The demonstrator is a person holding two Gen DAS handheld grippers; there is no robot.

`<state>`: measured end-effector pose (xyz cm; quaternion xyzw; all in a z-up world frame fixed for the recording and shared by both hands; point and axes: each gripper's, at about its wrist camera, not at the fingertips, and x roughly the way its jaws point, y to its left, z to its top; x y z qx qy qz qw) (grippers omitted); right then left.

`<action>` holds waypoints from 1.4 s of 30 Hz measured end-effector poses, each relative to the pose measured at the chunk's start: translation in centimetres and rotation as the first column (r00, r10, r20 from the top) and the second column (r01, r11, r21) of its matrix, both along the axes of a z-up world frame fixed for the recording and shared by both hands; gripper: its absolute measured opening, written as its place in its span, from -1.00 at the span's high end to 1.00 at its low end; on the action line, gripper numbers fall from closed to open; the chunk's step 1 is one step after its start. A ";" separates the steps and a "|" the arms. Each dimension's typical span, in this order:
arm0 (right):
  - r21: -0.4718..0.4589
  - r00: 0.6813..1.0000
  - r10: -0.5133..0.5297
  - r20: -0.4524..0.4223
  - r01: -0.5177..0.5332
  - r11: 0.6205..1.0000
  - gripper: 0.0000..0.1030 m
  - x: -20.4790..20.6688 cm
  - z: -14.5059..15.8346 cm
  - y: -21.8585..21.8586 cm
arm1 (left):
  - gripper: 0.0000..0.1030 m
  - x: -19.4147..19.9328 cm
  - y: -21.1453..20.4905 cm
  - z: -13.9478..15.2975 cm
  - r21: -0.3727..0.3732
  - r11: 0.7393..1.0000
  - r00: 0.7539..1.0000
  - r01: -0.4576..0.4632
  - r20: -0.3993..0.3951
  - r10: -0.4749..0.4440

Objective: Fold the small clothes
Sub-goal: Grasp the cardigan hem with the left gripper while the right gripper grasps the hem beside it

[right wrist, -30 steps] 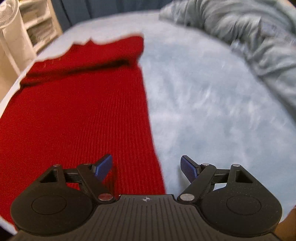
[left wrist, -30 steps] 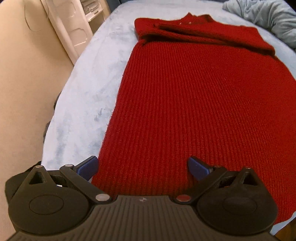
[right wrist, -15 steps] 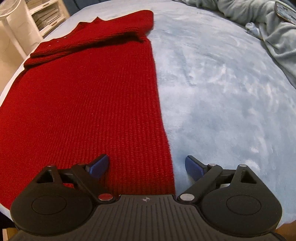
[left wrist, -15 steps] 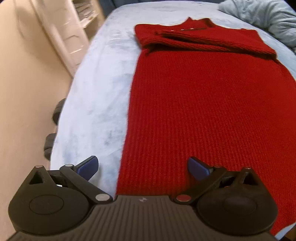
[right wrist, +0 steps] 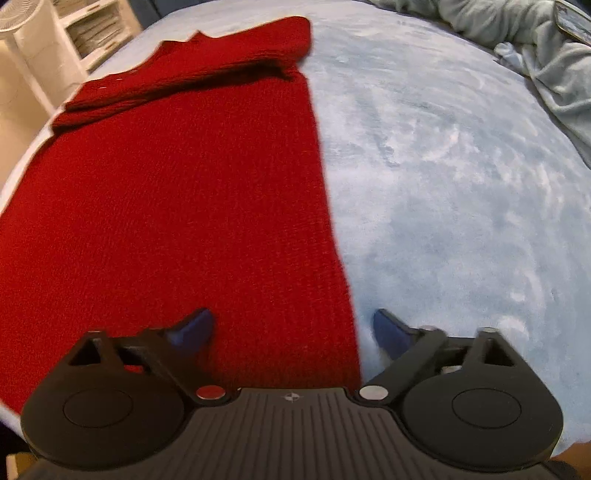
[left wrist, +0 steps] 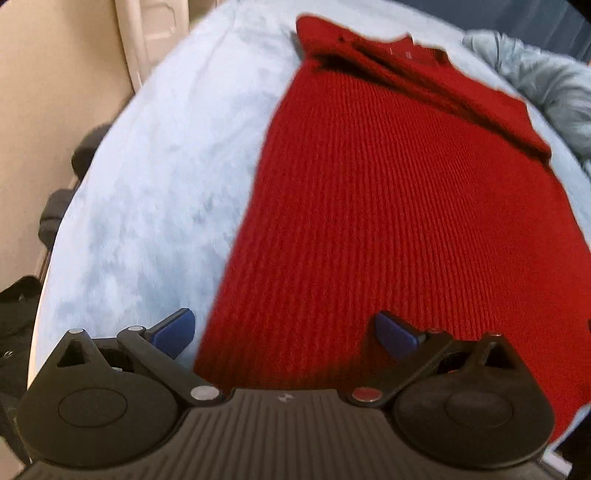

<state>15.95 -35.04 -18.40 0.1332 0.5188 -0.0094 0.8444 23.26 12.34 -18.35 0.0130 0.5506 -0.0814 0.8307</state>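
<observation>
A red knit sweater [left wrist: 388,206] lies flat on a pale blue blanket [left wrist: 155,192], its sleeves folded across the far end by the collar. My left gripper [left wrist: 284,332] is open, its jaws straddling the sweater's near left corner. The sweater also shows in the right wrist view [right wrist: 166,206]. My right gripper [right wrist: 291,332] is open and straddles the sweater's near right edge, left fingertip [right wrist: 192,328] over the knit, right fingertip [right wrist: 391,332] over the blanket [right wrist: 461,206]. Neither holds anything.
A crumpled grey-blue cloth [right wrist: 517,44] lies at the far right of the bed; it also shows in the left wrist view [left wrist: 539,81]. White shelving [right wrist: 85,33] and a white fan [right wrist: 22,22] stand off the bed's far left. The bed's left edge [left wrist: 55,236] drops to a beige floor.
Both grippers have come closer to the sweater's near hem and stay open. The left view has tilted and shifted, so the sweater's left edge now runs between its jaws.
</observation>
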 end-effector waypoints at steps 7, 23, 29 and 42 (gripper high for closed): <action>0.168 0.999 -0.004 -0.037 0.010 0.986 0.39 -1.7 0.3 -0.5 | -0.86 -1.6 -0.1 0.4 -0.026 0.998 0.997 0.057 -0.058 -0.058; 0.183 0.978 -0.065 0.197 0.028 0.983 0.69 -6.1 10.2 -1.2 | 0.84 -6.6 -0.4 10.0 -0.151 0.987 0.996 -0.053 0.057 0.062; 0.195 0.975 -0.022 0.219 -0.021 0.981 0.74 -11.8 12.2 0.7 | 0.85 -12.6 2.5 9.8 -0.167 0.983 0.996 -0.072 0.033 0.079; 0.234 0.985 -0.054 0.162 0.015 0.972 0.87 -14.4 11.4 0.2 | 0.93 -15.4 5.7 9.9 -0.214 0.972 0.990 -0.101 0.070 0.118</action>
